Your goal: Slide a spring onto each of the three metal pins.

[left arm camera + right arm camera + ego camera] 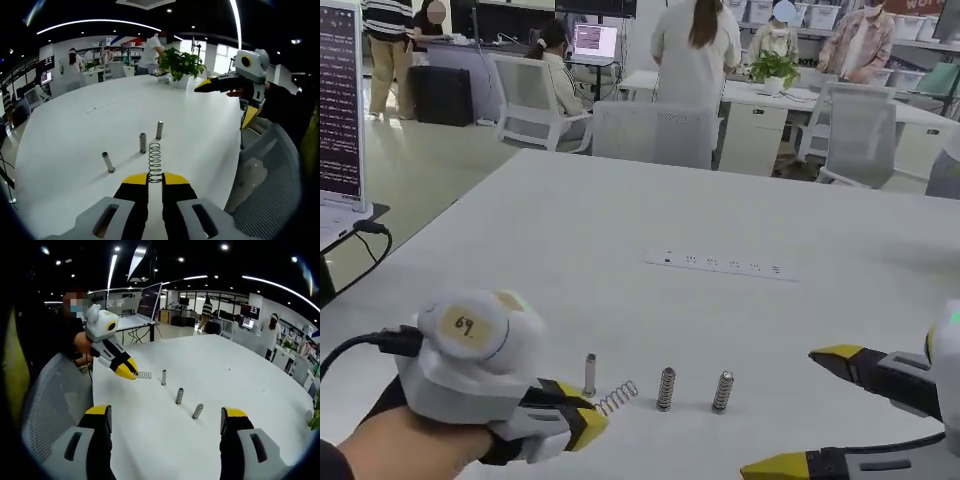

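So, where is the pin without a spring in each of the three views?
Head view: bare pin, bottom centre.
Left gripper view: bare pin, lower left of centre.
Right gripper view: bare pin, just below the centre.
Shared landmark: the spring held in the fingers of the left gripper, next to this pin.

The table (620,220) is plain white, and so is the power strip (720,265) toward 12 o'clock on it. The left tool (595,415) has a white body, black jaws with yellow tips, and a round tan label (467,327) with dark handwritten digits. The right tool (166,412) shows the same black and yellow. The spring (618,397) is bright silver wire. The bare pin (589,375) is dull silver-grey, as are the middle pin (666,388) and end pin (723,391) toward its 3 o'clock. Far off at 1 o'clock a plant (772,68) is green, and a chair (655,133) is pale grey.
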`<act>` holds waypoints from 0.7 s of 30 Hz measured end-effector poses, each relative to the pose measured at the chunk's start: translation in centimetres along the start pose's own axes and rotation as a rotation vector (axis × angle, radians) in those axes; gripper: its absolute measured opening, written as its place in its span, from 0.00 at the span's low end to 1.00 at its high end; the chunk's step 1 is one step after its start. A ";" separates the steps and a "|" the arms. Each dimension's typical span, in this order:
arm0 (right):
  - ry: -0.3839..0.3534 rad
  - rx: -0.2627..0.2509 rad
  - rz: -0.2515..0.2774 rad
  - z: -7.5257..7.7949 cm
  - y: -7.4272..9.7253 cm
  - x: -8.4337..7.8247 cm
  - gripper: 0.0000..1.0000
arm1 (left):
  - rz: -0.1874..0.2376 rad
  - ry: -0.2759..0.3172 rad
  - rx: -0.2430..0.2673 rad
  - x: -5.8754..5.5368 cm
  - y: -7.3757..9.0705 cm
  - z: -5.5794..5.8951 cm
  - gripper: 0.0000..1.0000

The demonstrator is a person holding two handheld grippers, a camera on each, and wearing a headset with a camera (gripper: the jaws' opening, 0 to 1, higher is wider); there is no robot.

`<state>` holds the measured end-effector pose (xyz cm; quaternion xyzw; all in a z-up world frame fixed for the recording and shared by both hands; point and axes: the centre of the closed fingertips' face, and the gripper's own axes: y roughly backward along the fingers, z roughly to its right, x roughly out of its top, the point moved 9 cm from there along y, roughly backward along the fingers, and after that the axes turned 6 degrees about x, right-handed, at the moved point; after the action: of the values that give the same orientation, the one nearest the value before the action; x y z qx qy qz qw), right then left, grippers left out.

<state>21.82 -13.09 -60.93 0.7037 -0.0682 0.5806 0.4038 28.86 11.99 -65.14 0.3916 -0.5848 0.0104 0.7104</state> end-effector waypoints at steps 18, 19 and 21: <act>0.037 0.075 -0.005 -0.4 -0.2 1.7 0.85 | 0.061 -0.033 -0.037 0.4 2.3 0.4 0.01; 0.034 0.087 0.002 -0.4 -0.3 1.8 0.85 | 0.066 -0.038 -0.045 0.4 2.3 0.5 0.01; 0.035 0.105 0.006 -0.5 -0.5 2.2 0.84 | 0.064 -0.049 -0.050 0.4 2.4 0.7 0.01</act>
<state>22.44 -11.65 -59.24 0.7135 -0.0328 0.5968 0.3657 27.33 13.08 -63.52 0.3551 -0.6142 0.0090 0.7047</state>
